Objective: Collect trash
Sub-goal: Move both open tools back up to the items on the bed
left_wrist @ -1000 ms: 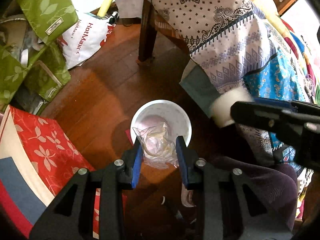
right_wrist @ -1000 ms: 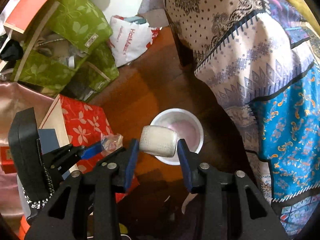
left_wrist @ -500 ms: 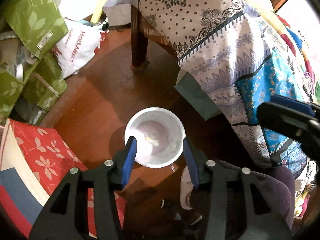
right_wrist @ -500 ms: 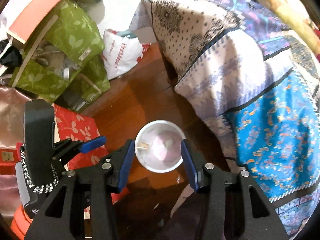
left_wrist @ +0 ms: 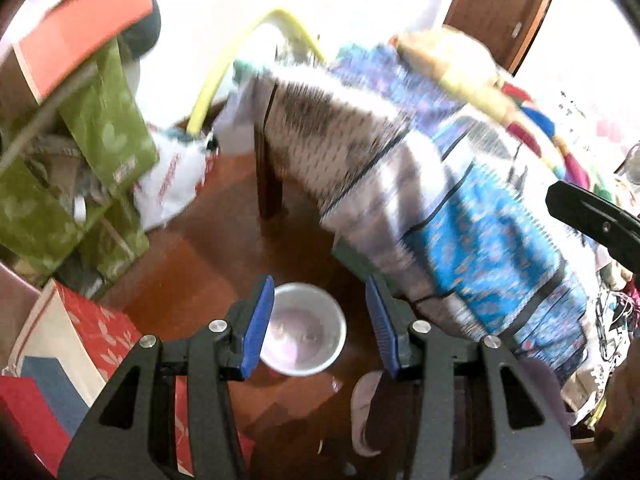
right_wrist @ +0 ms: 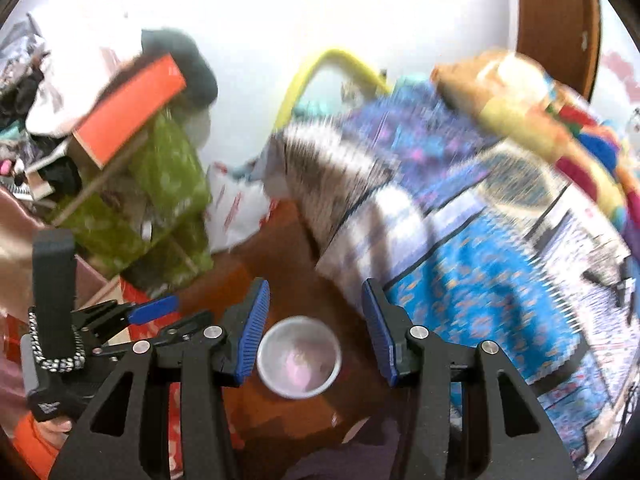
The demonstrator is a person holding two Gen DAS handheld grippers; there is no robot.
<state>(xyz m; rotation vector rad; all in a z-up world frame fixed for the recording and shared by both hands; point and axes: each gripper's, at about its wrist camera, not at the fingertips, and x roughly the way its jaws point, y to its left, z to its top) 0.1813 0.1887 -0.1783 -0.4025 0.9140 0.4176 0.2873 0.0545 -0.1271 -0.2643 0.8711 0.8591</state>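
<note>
A: What lines the left side of the floor?

B: At the left edge, green bags are stacked under an orange box, with a red flowered box at the lower left corner and a white plastic bag against the wall beyond them. Their fronts close that side of the bare wood.

A: And the trash bin?

B: The white bin stands on the floor below both tools, near the flowered box on its left and the hanging cloth on its right. Pale scraps lie in its bottom; the blur hides what they are.

A: How do the claws stand?

B: The left gripper hangs above the bin with its blue pads set moderately apart and nothing between them; its jaws have just been opening. The right gripper hangs over the same bin, jaws likewise parted and empty. In its view the left gripper shows at the lower left, beside it.

A: What bounds the right side?

B: A dark table leg and the patterned tablecloth that drapes off the table's edge almost to the floor. The open strip of wood runs between that cloth and the bags, from the bin toward the wall.
</note>
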